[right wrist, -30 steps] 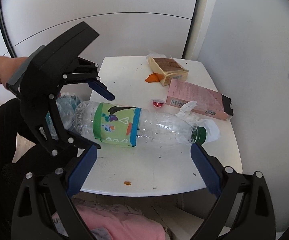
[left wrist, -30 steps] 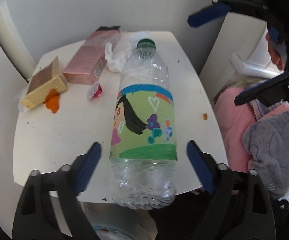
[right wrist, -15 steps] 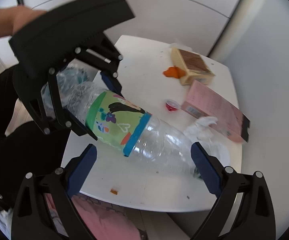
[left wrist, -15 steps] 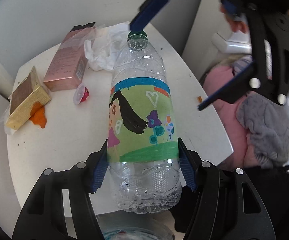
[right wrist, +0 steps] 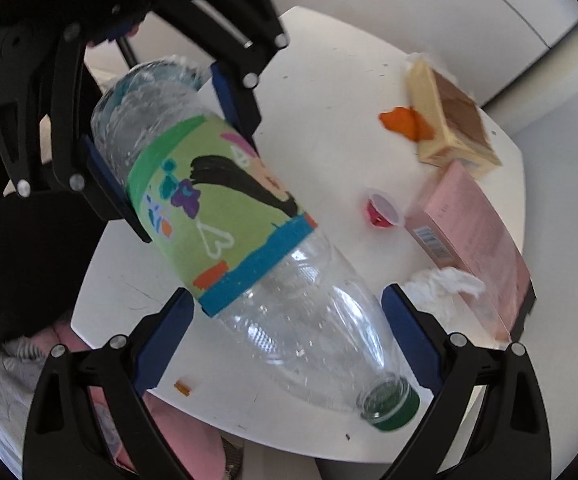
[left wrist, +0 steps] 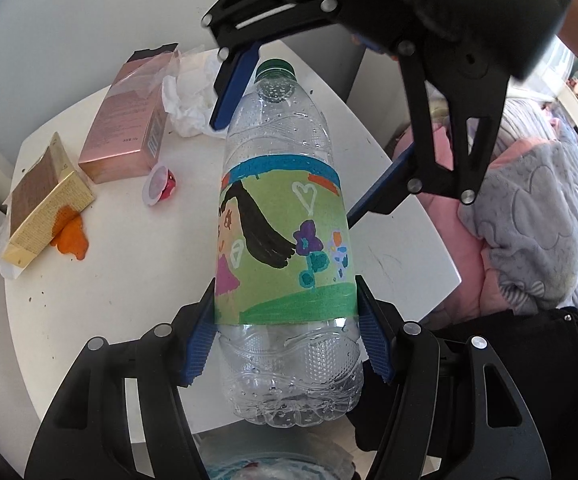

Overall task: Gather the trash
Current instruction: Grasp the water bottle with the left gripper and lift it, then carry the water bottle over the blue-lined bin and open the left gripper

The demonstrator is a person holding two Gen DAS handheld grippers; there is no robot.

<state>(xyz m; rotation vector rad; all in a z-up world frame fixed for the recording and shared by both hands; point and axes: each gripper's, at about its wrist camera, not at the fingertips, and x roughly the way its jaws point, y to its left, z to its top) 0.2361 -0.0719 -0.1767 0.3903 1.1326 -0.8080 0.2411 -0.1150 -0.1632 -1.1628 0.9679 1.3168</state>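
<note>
Clear plastic bottle [left wrist: 285, 216], green cap, hand-drawn green label, clamped in left gripper [left wrist: 285, 344], right gripper [right wrist: 285, 344] spread wide around its neck

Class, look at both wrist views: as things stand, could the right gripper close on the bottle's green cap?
Probably yes. The right gripper is open, its fingers straddling the bottle near its neck, and nothing blocks the green cap. The left gripper grips the far end.

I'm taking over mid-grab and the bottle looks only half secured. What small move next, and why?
Probably close the right gripper on the neck of the bottle. The left gripper, its jaws having just closed, already clamps the base end, while the right jaws stand open on either side of the clear neck near the green cap, touching nothing.
</note>
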